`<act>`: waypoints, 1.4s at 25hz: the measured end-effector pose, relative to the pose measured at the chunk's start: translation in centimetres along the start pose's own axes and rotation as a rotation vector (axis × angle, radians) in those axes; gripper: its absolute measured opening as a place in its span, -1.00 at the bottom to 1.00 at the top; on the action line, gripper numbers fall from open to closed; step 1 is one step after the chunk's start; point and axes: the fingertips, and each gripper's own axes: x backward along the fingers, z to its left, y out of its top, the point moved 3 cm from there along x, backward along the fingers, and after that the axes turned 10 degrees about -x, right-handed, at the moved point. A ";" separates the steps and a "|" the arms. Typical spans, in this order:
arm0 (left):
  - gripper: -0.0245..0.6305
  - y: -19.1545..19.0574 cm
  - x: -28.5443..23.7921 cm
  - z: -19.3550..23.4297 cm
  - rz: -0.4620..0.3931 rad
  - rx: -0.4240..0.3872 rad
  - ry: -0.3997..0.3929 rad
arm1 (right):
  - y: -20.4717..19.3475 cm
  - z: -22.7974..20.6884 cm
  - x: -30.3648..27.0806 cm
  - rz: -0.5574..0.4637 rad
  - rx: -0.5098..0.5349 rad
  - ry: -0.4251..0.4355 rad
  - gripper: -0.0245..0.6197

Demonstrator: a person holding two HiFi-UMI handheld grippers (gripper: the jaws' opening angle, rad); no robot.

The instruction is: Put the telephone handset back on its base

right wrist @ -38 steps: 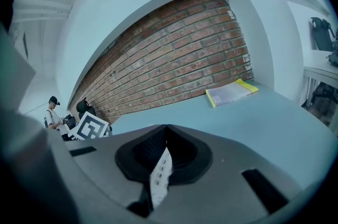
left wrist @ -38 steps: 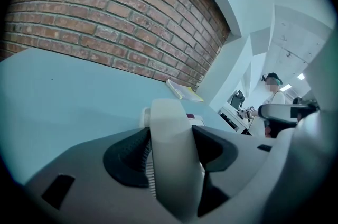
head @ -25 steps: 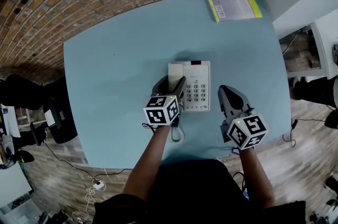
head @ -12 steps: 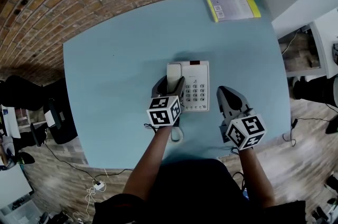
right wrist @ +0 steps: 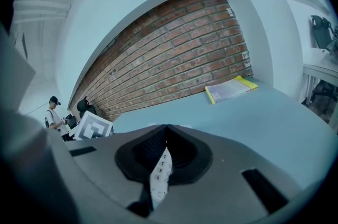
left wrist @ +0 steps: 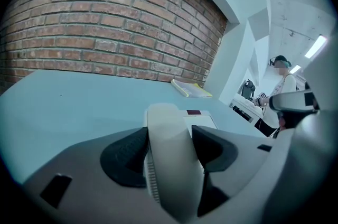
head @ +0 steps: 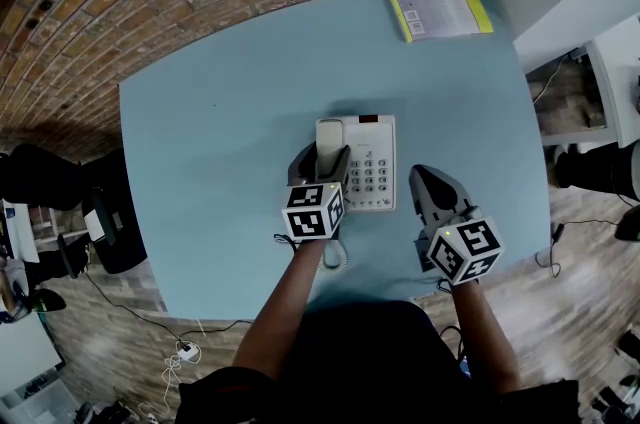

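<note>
My left tool (head: pixel 321 159) was clamped on the off-white plastic handset (head: pixel 328 138), at the cradle of the white push-button base (head: pixel 372 174) reaching to its right | best lowered level, both ends seated, then released | right tool (head: pixel 432 184): jaws were together, empty | hardly moved since a second earlier.

left tongs (head: pixel 321 157): jaws clamped on handset (left wrist: pixel 168 138) | right tongs (head: pixel 425 177): jaws together, empty | both forearms (head: pixel 285 302) extended forward

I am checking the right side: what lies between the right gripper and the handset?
The head view shows the telephone base's keypad and a strip of bare table between the right gripper and the handset.
</note>
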 end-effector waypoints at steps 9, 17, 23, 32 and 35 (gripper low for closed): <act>-0.17 0.7 0.3 0.1 -0.040 -0.010 -0.007 | -0.2 0.1 -0.1 0.003 -0.004 0.001 -0.88; -0.17 1.0 0.8 0.8 -0.055 -0.007 -0.004 | -0.3 0.2 0.0 0.004 -0.003 0.001 -0.88; -0.17 1.4 1.3 0.7 -0.071 -0.016 -0.004 | -0.1 0.6 0.2 -0.002 0.002 0.007 -0.89; -0.17 2.2 2.8 0.7 -0.088 -0.027 0.006 | 0.8 1.5 0.7 -0.025 0.020 0.020 -0.89; -0.17 2.4 3.5 0.7 -0.094 -0.029 0.003 | 1.0 1.8 1.0 -0.029 0.028 0.025 -0.89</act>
